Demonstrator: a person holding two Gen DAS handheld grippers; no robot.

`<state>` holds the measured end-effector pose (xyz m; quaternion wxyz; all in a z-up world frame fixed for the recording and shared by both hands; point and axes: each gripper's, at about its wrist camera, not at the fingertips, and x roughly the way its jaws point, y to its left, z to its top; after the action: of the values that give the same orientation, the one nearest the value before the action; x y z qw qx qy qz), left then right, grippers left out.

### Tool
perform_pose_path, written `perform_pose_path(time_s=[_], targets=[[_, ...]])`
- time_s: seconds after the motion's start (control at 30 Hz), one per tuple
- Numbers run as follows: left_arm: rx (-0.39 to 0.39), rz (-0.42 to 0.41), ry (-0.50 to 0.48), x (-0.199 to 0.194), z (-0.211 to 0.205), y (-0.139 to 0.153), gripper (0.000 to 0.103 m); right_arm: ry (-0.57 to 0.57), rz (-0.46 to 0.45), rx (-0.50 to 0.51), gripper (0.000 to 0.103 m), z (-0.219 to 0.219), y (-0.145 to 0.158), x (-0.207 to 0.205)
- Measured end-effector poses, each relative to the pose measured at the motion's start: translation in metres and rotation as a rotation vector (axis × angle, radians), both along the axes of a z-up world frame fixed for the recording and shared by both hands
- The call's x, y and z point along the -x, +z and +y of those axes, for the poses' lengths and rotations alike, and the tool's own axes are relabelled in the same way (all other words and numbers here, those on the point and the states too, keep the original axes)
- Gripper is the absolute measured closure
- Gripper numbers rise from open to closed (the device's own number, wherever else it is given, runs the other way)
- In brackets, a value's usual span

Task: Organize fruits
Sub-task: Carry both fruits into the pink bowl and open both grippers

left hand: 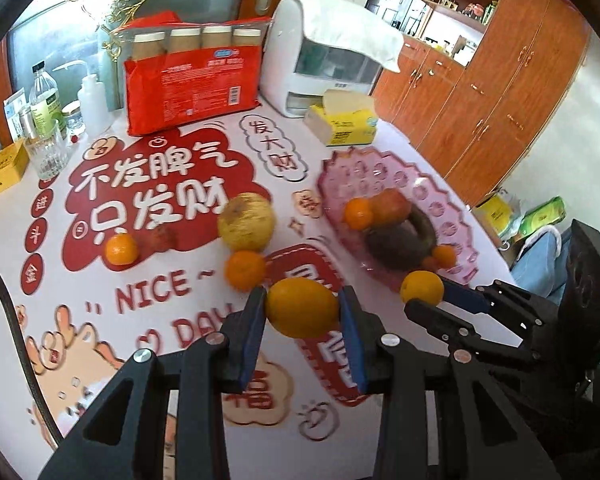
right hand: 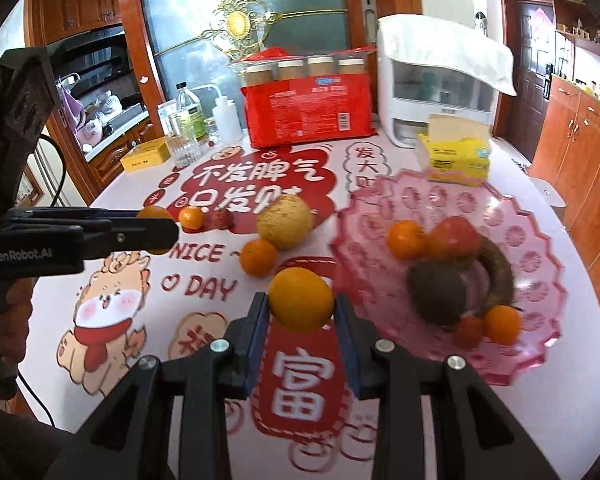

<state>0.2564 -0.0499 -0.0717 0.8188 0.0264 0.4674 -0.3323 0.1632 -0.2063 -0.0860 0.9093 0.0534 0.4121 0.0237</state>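
Leftmost, loose on the printed tablecloth [right hand: 220,320], lie a small tangerine [right hand: 191,217], a yellow pear [right hand: 285,221] and another tangerine [right hand: 259,257], while the left gripper [left hand: 302,307] clamps a lemon [left hand: 302,307], the right gripper [right hand: 301,305] clamps an orange [right hand: 301,305] just beside the pink plate [right hand: 540,264] holding tangerines, a tomato and dark fruit.

**Colours on your table**

You see a white tablecloth [right hand: 512,184] printed with red characters, a scalloped pink plate [right hand: 540,280] patterned with circles near its right edge, and a red package [left hand: 188,92] and yellow tissue box [right hand: 456,156] along its far edge.
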Motion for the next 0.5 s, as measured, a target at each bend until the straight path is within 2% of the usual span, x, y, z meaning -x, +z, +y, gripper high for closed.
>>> perform_pose_path(time_s=[0.5], targets=[[0.053,0.008,0.015,0.021,-0.093,-0.006,0.068,0.025,0.035,0.042,0.070,-0.086,0.002,0.024]])
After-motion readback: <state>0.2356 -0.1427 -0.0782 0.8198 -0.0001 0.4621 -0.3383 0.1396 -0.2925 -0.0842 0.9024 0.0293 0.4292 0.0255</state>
